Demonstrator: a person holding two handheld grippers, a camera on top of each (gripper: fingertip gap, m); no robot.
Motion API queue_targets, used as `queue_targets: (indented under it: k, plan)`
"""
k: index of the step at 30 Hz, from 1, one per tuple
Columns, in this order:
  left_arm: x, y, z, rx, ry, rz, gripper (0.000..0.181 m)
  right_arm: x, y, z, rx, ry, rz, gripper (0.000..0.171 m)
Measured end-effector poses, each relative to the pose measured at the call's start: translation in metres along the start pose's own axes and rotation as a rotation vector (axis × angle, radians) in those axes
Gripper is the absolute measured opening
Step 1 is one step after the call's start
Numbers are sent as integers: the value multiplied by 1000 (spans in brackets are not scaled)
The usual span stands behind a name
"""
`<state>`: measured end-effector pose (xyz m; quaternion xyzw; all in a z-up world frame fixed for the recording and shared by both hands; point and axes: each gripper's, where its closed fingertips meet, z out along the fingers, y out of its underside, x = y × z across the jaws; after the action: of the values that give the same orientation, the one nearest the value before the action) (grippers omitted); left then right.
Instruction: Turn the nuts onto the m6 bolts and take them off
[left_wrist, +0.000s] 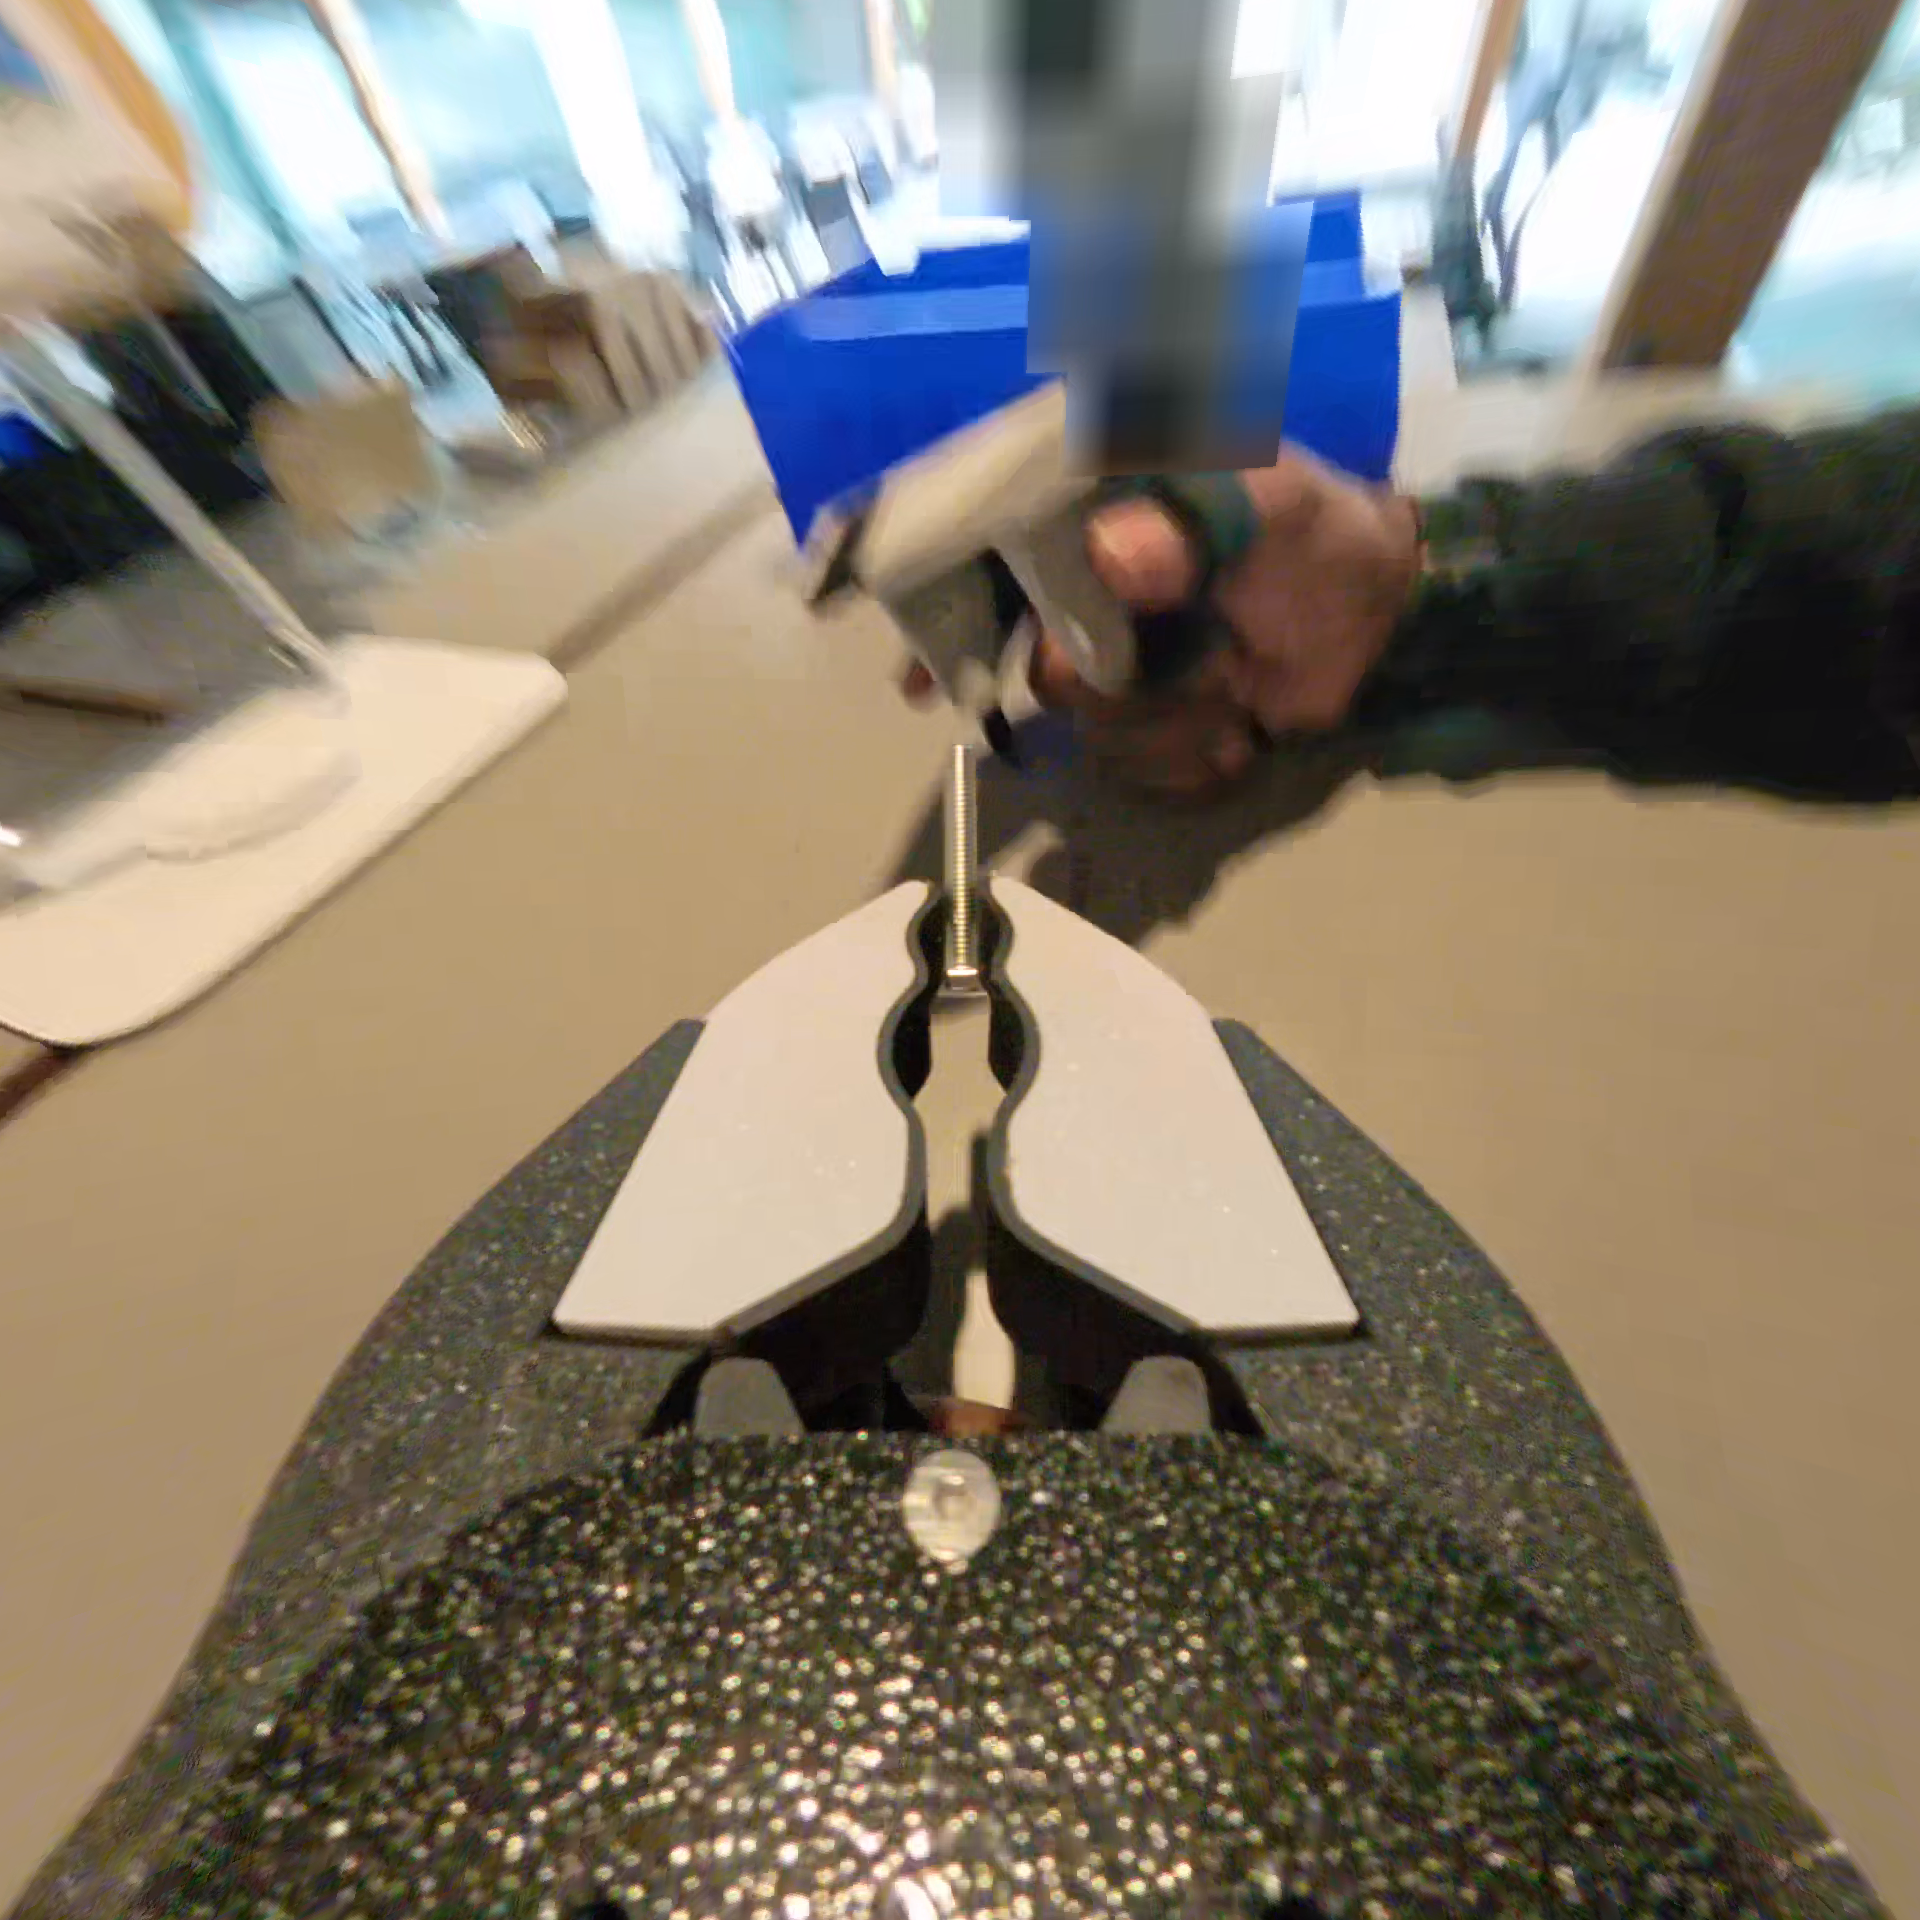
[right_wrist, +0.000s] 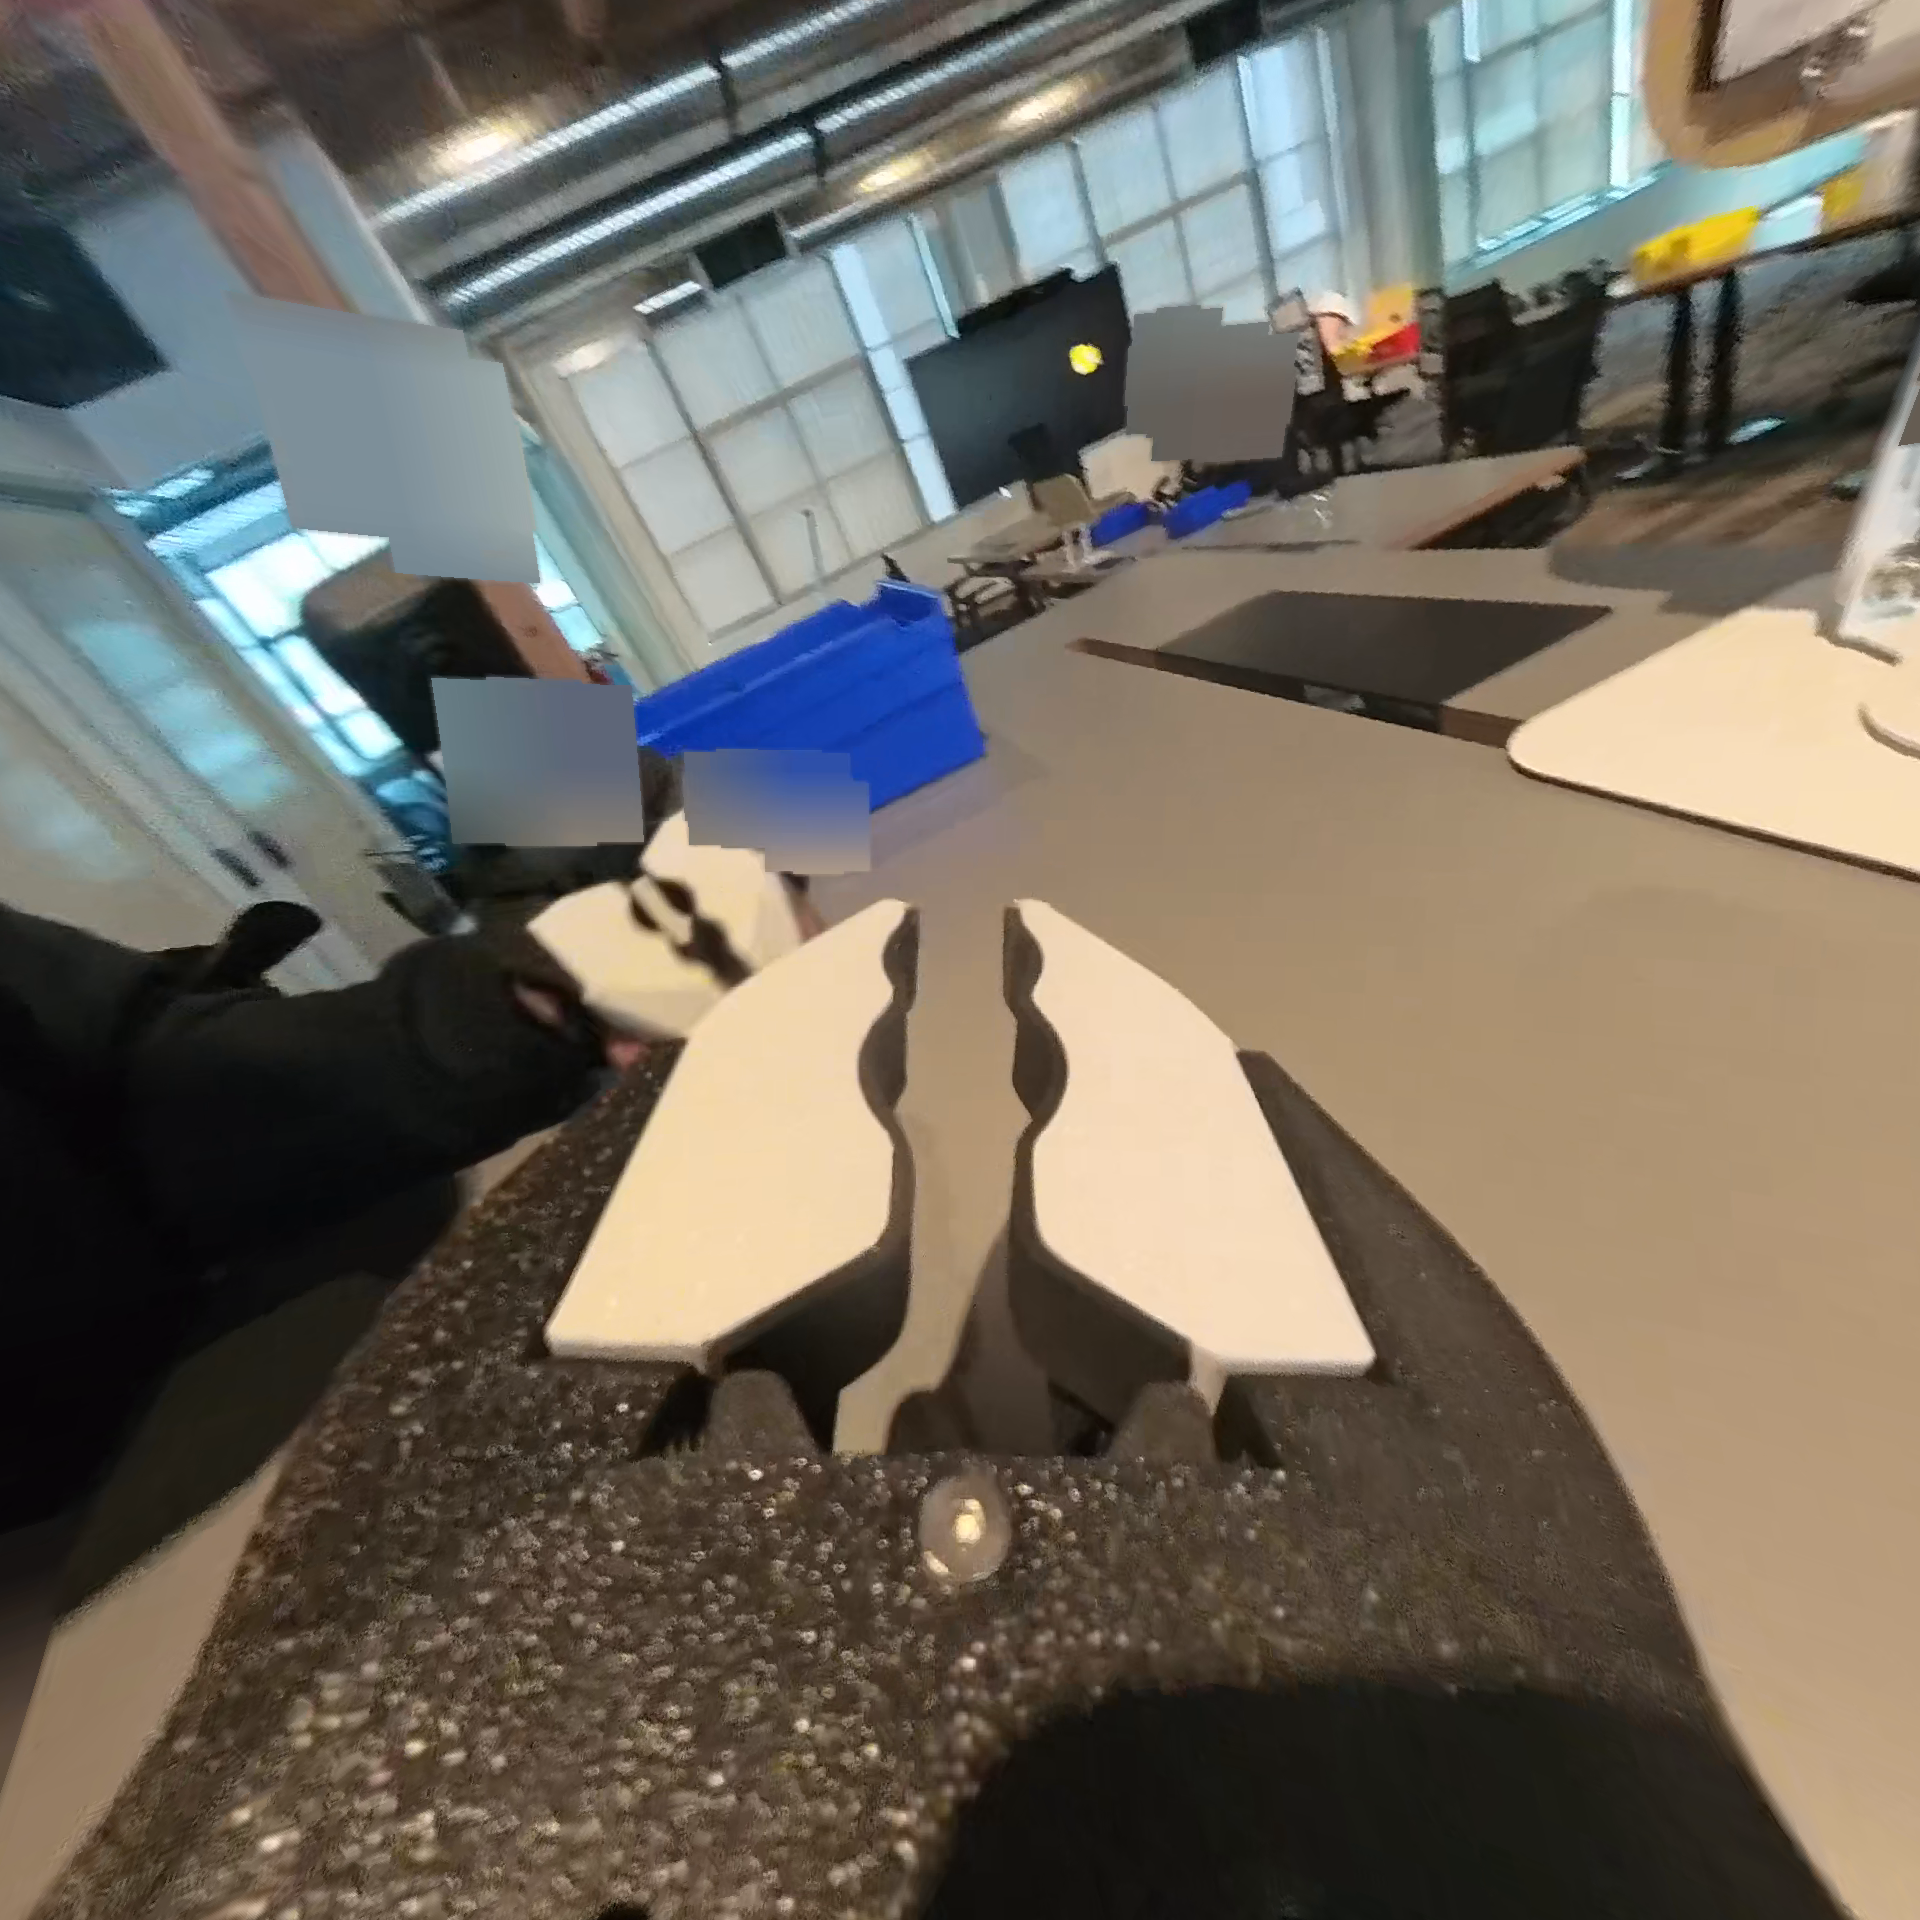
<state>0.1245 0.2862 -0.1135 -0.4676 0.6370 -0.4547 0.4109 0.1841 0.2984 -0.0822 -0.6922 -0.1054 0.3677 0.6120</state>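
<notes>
The left tongs (left_wrist: 960, 940) clamp the M6 bolt (left_wrist: 962, 831) by its head end, threaded shank pointing outward to receive a nut. Beyond the bolt's tip, the right tongs (right_wrist: 961, 925) stand apart and empty above the worktop (right_wrist: 1351, 1039); no nut shows.
</notes>
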Motion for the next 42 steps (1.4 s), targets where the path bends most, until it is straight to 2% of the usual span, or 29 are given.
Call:
queue_targets:
  k: [3,11,21,37,42]
  plan:
    - [-8,-22,-3,163,-87,19,5,-11,-4,-1,25,-96,17,16]
    - [-4,-26,6,171,-146,104,5,-41,10,12,-46,-237,-36,15]
    - [0,-21,13,122,-137,132,5,-43,12,16,-46,-216,-83,6]
    - [0,-14,17,65,-167,182,7,-41,15,19,-76,-166,-157,5]
    - [4,-13,18,56,-139,190,17,-40,16,20,-83,-144,-182,5]
